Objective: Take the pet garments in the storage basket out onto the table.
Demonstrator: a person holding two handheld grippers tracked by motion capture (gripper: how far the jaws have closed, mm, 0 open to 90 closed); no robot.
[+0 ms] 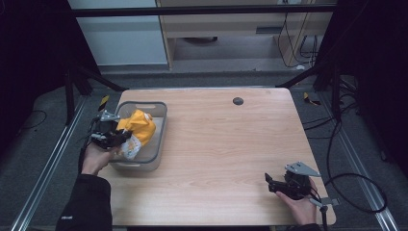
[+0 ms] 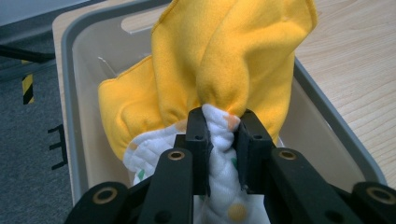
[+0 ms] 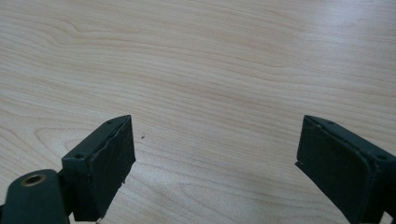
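Note:
A grey plastic bin [image 1: 161,126] stands on the left side of the wooden table. Bunched in it is a yellow cloth [image 1: 140,124] with a white dotted underside [image 2: 223,186]. My left gripper [image 1: 121,137] reaches in from the bin's left side and is shut on a fold of that cloth [image 2: 233,56], the white side pinched between the jaws. The left gripper [image 2: 220,140] holds the fabric raised above the bin's floor [image 2: 322,144]. My right gripper [image 1: 270,182] rests near the table's front right, jaws wide apart over bare wood [image 3: 210,93], its gap [image 3: 215,154] holding nothing.
A small dark round disc [image 1: 237,101] lies near the table's far edge. The tabletop [image 1: 226,144] between the bin and the right gripper is bare wood. Black frame posts and cables [image 1: 346,178] flank the table on the floor.

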